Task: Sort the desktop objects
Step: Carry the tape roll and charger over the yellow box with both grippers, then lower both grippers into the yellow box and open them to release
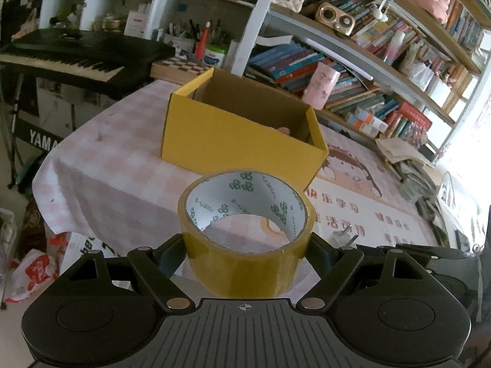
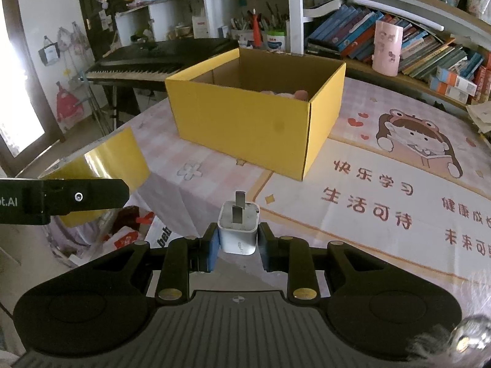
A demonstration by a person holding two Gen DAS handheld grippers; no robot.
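Observation:
My left gripper (image 1: 245, 245) is shut on a roll of yellow-brown packing tape (image 1: 245, 263), held above the near edge of the table, hole facing up and forward. Beyond it stands an open yellow cardboard box (image 1: 242, 141) with something pinkish just showing inside. My right gripper (image 2: 238, 239) is shut on a white plug charger (image 2: 238, 233), its two metal prongs pointing forward toward the same box (image 2: 254, 122). The tape roll (image 2: 104, 165) and the left gripper's finger (image 2: 76, 197) appear at the left of the right wrist view. Small pink items lie inside the box.
The table wears a pink checked cloth (image 1: 122, 178) and a cartoon mat with red characters (image 2: 383, 190). A pink cup (image 2: 386, 49) stands behind the box by rows of books (image 2: 429, 46). A keyboard piano (image 1: 70, 58) sits to the left; bags lie on the floor (image 1: 36, 273).

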